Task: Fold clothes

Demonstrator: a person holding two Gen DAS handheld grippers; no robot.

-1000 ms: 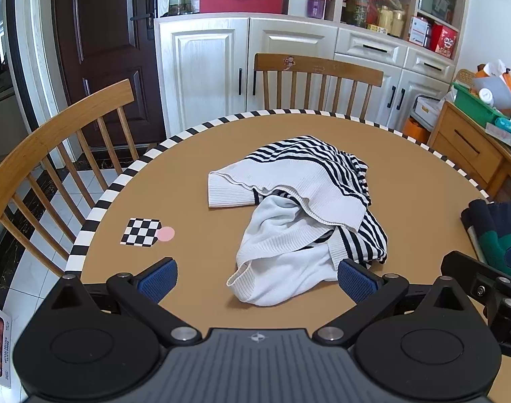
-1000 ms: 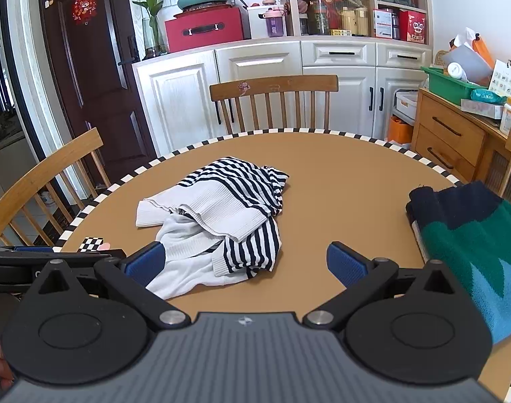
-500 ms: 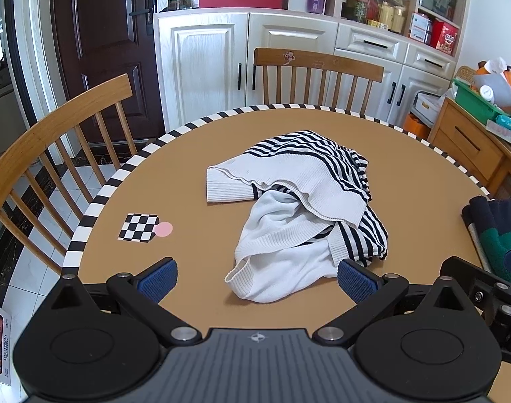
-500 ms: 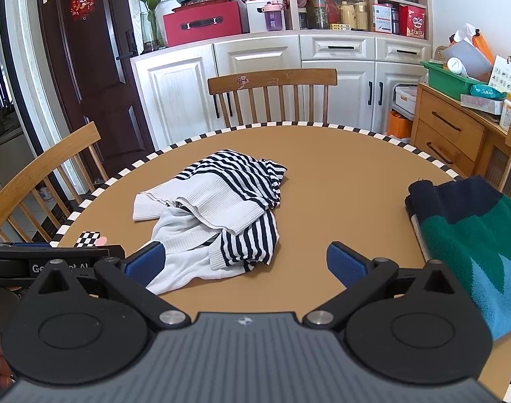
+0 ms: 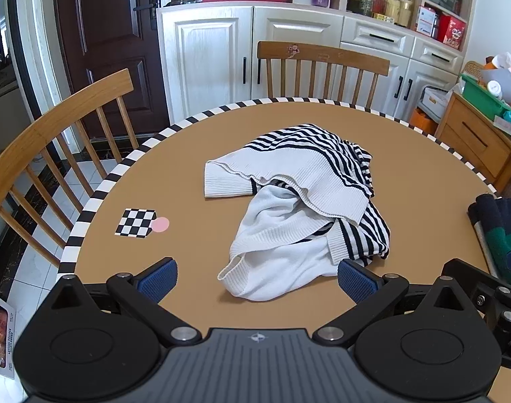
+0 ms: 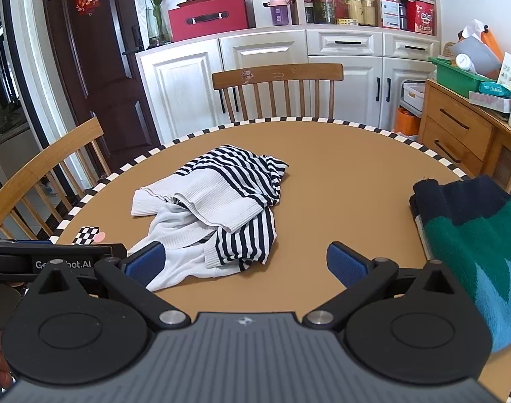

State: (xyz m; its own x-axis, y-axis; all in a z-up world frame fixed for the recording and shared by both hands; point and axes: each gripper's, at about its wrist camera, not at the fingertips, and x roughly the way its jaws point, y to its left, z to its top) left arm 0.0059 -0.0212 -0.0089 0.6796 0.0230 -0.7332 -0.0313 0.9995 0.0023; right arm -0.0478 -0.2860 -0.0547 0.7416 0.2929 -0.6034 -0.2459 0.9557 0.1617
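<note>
A crumpled white sweater with navy stripes [image 5: 299, 208] lies in a heap in the middle of the round brown table [image 5: 188, 174]; it also shows in the right wrist view [image 6: 215, 208]. My left gripper [image 5: 257, 277] is open and empty, held just above the table in front of the heap's near white hem. My right gripper [image 6: 243, 262] is open and empty, to the right of the left one, with its left finger over the near edge of the sweater. A folded green, navy and blue knit [image 6: 473, 245] lies at the table's right edge.
A checkerboard marker with a pink dot [image 5: 139, 223] lies on the table at the left. Wooden chairs stand at the left [image 5: 54, 127] and at the far side [image 5: 322, 67]. White cabinets [image 5: 222, 53] and a wooden drawer unit [image 6: 463, 134] stand behind.
Both views have shifted slightly, so the sweater sits a little lower and nearer in the frames. The sweater itself has not moved and both grippers stay open.
</note>
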